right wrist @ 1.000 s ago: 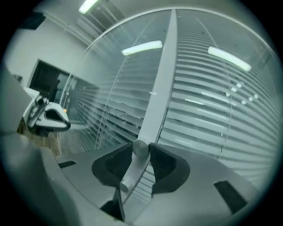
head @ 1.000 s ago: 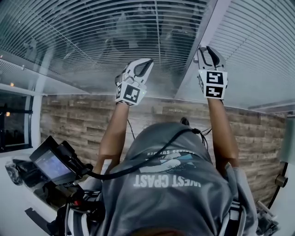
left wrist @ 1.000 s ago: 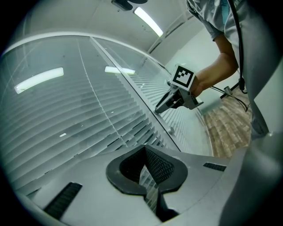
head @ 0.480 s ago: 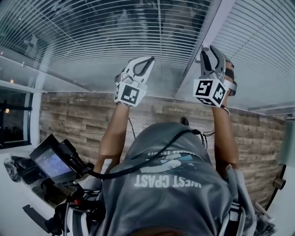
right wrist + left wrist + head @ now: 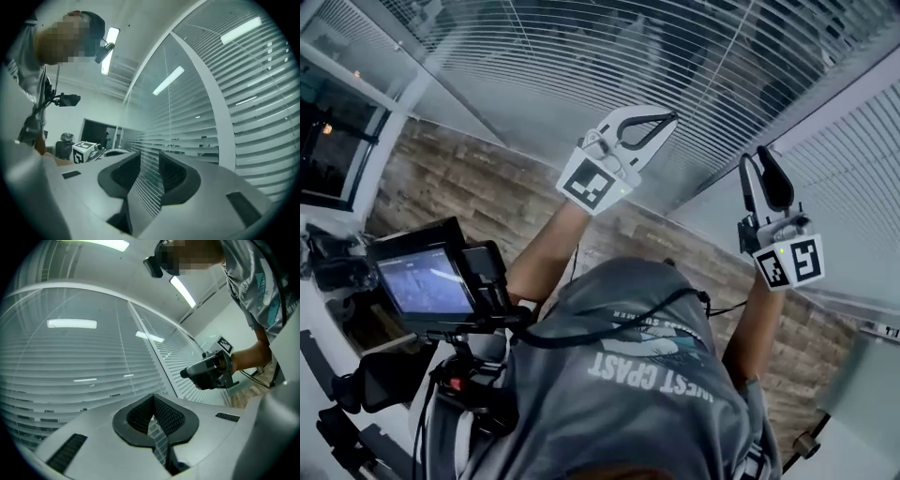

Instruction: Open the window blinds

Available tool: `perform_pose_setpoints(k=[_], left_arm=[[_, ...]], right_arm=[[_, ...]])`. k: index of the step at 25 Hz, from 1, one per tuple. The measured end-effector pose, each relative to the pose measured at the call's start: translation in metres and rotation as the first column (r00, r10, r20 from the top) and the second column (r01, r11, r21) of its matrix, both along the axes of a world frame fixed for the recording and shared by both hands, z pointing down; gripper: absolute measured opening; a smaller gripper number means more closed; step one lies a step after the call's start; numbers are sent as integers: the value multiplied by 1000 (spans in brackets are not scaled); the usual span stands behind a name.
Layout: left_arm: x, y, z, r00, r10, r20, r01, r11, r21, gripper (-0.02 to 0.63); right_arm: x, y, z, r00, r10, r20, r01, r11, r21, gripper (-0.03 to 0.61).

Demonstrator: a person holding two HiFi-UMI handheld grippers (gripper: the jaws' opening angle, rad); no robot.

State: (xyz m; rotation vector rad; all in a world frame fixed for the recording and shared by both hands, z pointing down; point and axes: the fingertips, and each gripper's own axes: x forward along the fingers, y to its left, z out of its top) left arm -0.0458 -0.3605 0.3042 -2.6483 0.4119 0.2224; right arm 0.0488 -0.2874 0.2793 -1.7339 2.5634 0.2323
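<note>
The fingers (image 5: 171,417) of the left gripper (image 5: 153,399) meet at the tips with nothing between them. Those of the right gripper (image 5: 149,157) stand apart and empty. Both grippers point at the blinds (image 5: 609,47), which hang lowered across the window ahead, with the left held higher.

My grey shirt (image 5: 649,377) reads "WEST COAST" in white print; the smaller line above it is too blurred.
</note>
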Motion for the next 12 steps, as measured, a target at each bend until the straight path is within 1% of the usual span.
perform_pose_setpoints(k=[3,4,5,8,12], left_arm=[[0,2,1,1000,-5,1,5,1000,12,4],[0,2,2,1000,-8,2,8,1000,10,5],[-1,1,4,1000,-11,2,11,1000,8,3],[-3,1,9,1000,-17,9,17,1000,6,5],[-4,-1,9,1000,-19,8,19,1000,0,3]], right_arm=[[-1,-1,7,1000,-18,0,18,1000,-7,110],[-1,-1,9,1000,-19,2,19,1000,-6,75],[0,-1,12,1000,-17,-3,17,1000,-7,23],[1,-4,21,999,10,-46,-11,1000,-28,11],[2,-6,25,998,18,-55,-20,999,-44,11]])
